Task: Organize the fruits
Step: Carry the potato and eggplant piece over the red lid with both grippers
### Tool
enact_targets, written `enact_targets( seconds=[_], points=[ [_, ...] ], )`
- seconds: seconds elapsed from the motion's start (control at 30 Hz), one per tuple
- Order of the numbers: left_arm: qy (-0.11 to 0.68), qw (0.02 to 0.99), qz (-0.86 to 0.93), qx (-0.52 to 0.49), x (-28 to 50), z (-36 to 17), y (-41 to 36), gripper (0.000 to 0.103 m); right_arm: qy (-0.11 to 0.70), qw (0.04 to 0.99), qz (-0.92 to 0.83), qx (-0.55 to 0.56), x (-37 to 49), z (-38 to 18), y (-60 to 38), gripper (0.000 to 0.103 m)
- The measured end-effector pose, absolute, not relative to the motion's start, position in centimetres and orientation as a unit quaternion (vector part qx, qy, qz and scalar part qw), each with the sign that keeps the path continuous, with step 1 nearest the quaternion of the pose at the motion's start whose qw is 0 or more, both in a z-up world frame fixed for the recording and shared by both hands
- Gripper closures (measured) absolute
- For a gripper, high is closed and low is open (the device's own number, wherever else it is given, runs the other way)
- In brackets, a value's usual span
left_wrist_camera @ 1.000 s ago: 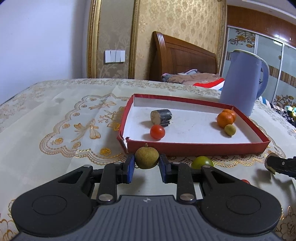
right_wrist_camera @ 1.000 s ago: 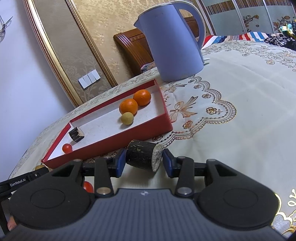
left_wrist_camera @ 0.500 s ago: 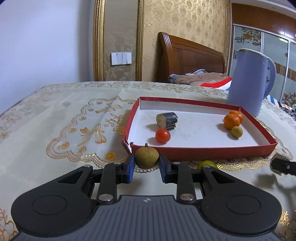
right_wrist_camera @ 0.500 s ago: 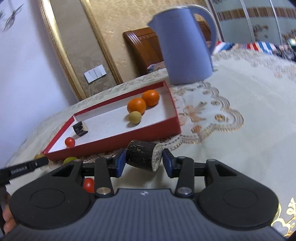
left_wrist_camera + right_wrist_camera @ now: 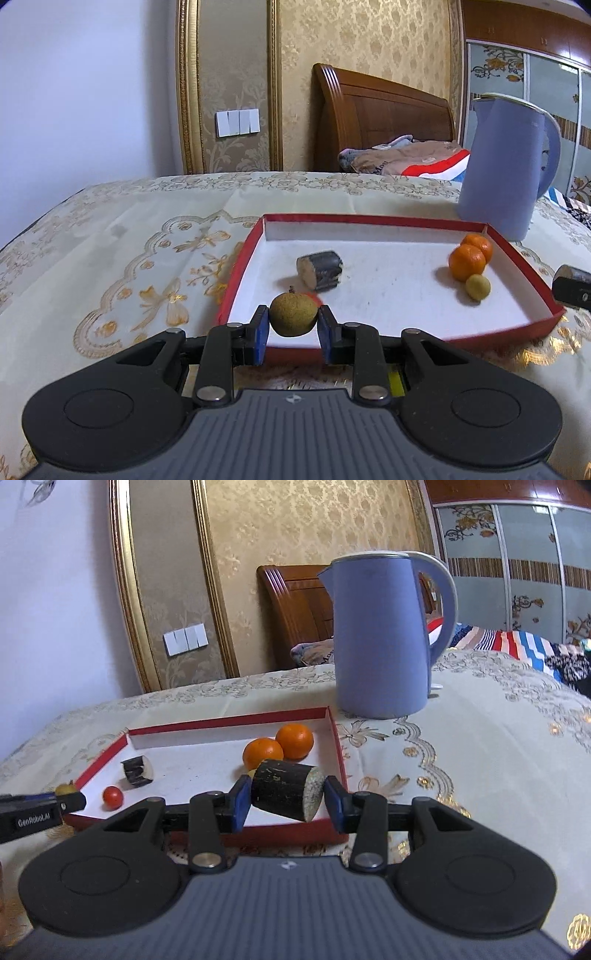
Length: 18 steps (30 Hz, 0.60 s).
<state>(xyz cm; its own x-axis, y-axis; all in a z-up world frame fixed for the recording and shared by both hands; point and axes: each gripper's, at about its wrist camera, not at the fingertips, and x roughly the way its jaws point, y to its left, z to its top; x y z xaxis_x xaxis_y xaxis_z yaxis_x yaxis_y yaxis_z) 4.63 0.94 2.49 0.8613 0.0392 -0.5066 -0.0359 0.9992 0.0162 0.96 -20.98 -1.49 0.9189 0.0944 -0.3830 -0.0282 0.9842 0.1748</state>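
Writing first: my left claw's side, seen from the right wrist camera, read "GenRoboAI" in white on black, as best I could make out. A small emblem on each grip body, too small to read.

Left claw [image 5: 293, 325]: blue pads closed part way onto a brown-green round fruit [image 5: 293, 315], pressed on both flanks, stem nub up. Held above the near-left corner of the red tray [image 5: 424, 220], just over its near wall.

Right claw [image 5: 287, 799]: pads closed part way on a dark cut stub [image 5: 284, 789], pale cut face turned right. It hung over the tray's near-right stretch, above the near wall.

In the tray, near to far: a red cherry tomato [image 5: 112, 797] by the near-left corner, mostly hidden behind the held fruit in the left view. A second dark cut stub [image 5: 320, 269] lay left of middle, on its side. A small yellow-green fruit [image 5: 478, 287] touched two oranges [image 5: 467, 261] toward the far-right corner, the pair touching each other.

Tray sat on a cream tablecloth with gold embroidery [image 5: 122, 254]. Past the tray's far-right corner stood a lavender-blue kettle [image 5: 380, 635], upright, close to the tray; whether touching, I could not tell.
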Motion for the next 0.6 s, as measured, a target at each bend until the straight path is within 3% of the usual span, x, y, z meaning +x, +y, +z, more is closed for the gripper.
enact_targets(
  seconds=[0.6],
  points=[
    [0.279,0.960,0.031,0.018,8.9,1.4,-0.5,0.076,0.261,0.965,0.021,0.028,7.0,-3.3,-18.9,0.063]
  ],
)
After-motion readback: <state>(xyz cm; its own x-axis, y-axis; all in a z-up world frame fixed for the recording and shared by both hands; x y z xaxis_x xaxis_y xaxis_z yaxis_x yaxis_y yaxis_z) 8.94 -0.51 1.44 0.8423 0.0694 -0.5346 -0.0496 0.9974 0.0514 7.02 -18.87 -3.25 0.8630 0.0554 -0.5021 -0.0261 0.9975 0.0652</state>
